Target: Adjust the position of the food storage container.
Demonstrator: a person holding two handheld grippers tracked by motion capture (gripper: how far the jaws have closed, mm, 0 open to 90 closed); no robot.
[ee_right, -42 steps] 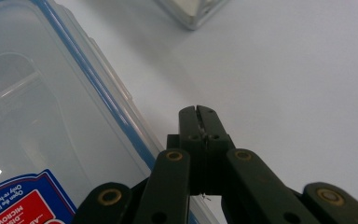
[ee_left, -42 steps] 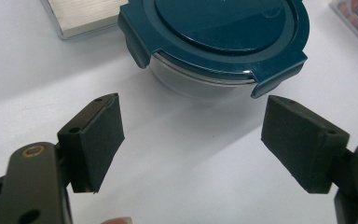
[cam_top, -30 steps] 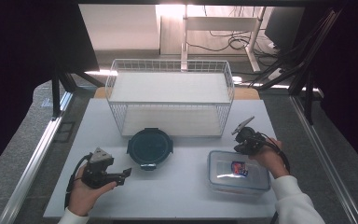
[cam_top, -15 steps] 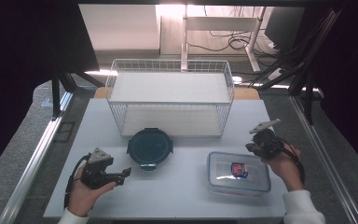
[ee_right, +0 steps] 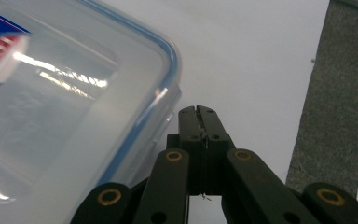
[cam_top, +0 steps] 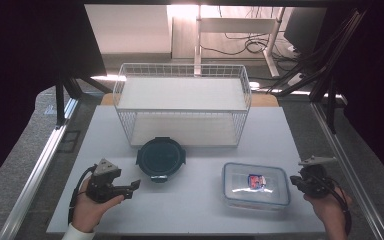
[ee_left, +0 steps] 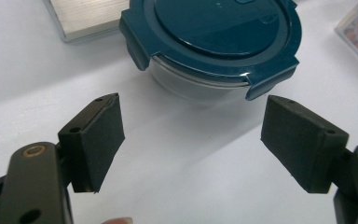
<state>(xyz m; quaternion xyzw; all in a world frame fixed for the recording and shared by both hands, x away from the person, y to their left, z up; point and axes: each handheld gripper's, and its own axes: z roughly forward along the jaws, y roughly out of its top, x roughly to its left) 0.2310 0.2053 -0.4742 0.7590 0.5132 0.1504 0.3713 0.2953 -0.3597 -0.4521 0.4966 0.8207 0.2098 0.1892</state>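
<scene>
A round container with a dark teal clip lid [cam_top: 160, 158] sits at the table's middle, just in front of the wire basket. My left gripper [cam_top: 132, 186] rests near the front left, pointing at that container [ee_left: 214, 42]; its jaws stand open [ee_left: 191, 116] with only bare table between them. A clear rectangular box with a blue-rimmed lid [cam_top: 255, 185] lies at the front right. My right gripper [cam_top: 293, 179] is just right of the box at the table's right edge, shut on nothing. In the right gripper view the closed tips [ee_right: 198, 112] lie beside the box's corner [ee_right: 74, 93].
A white wire basket [cam_top: 182, 102] stands at the back centre of the white table [cam_top: 200, 215]. Metal frame rails [cam_top: 35, 170] run along both sides. Grey floor lies right beyond the table's right edge [ee_right: 340, 93].
My right hand has moved right and toward the front, from behind the rectangular box's far right corner to its right side. The left hand and both containers stayed put.
</scene>
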